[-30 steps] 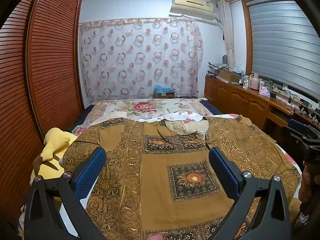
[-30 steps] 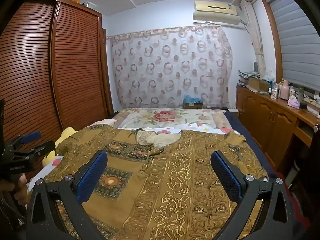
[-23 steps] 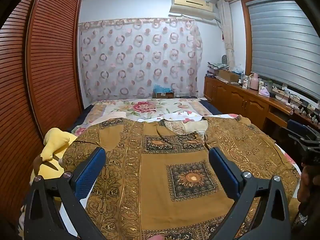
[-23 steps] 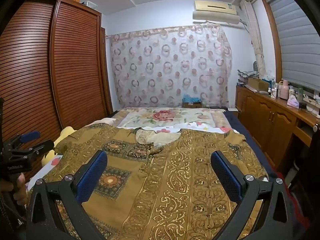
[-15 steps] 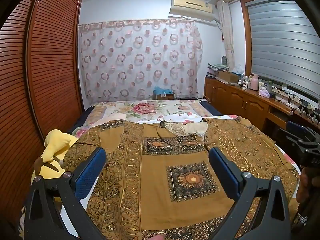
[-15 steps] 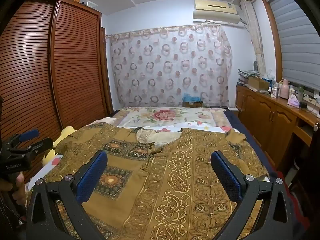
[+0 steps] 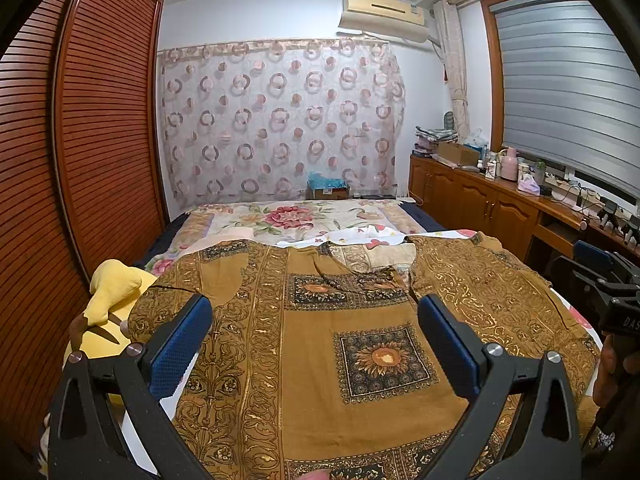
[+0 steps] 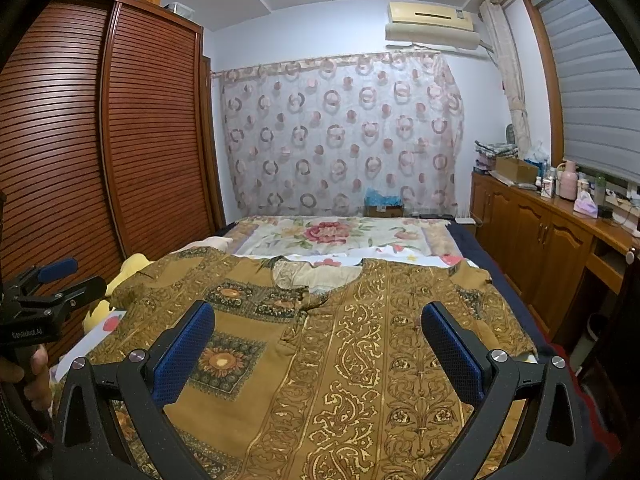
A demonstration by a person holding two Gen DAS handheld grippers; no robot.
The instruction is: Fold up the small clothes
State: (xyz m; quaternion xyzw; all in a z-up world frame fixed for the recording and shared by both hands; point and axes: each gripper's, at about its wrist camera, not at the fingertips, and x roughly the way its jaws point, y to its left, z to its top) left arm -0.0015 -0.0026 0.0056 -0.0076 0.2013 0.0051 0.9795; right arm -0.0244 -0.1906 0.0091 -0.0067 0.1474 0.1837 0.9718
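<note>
A yellow plush toy [image 7: 110, 300] lies at the left edge of the bed [image 7: 296, 216], beside a brown patterned shirt [image 7: 340, 344] spread flat across the near half. The left gripper [image 7: 314, 334] and right gripper [image 8: 318, 338] hover above the shirt, fingers wide apart and holding nothing.

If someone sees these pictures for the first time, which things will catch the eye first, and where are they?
First comes the brown and gold patterned garment, spread flat across the near part of the bed. In front of it, the left gripper and the right gripper both stand wide open above the cloth. Next, a yellow plush toy lies at the garment's left edge, beside the slatted wooden wardrobe.
</note>
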